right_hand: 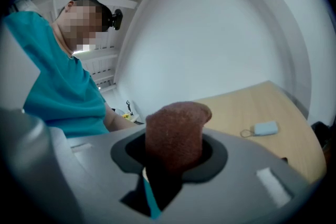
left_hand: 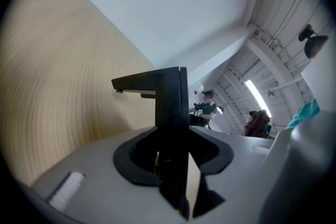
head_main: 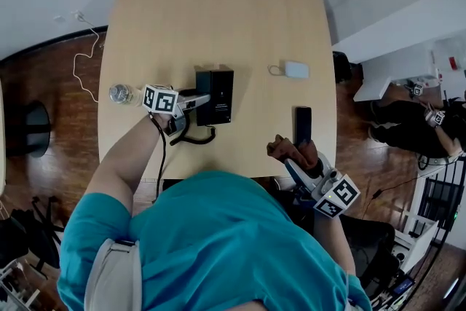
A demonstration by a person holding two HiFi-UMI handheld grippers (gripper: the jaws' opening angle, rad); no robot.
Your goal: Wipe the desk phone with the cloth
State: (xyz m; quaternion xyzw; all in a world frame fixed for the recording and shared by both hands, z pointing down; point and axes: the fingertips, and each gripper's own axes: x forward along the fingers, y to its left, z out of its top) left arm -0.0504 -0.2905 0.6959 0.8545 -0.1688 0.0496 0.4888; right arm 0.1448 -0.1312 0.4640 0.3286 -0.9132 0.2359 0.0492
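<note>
The black desk phone (head_main: 215,94) stands mid-desk, and its black handset (head_main: 303,124) lies apart on the desk (head_main: 218,11) to its right. A dark cord (head_main: 192,138) curls in front of the phone. My left gripper (head_main: 201,100) reaches the phone's left edge. In the left gripper view the phone (left_hand: 157,82) rises edge-on just past my left gripper (left_hand: 177,134), and a strip of desk shows between the fingers. By the near desk edge my right gripper (head_main: 294,159) is shut on a bunched brown cloth (head_main: 288,148). That cloth (right_hand: 175,131) fills my right gripper (right_hand: 172,162).
A small white device with a loop cord (head_main: 295,70) lies right of the phone. A clear bottle (head_main: 121,93) rests at the desk's left edge. A white cable (head_main: 86,58) trails on the wood floor. Another person (head_main: 411,116) sits to the right.
</note>
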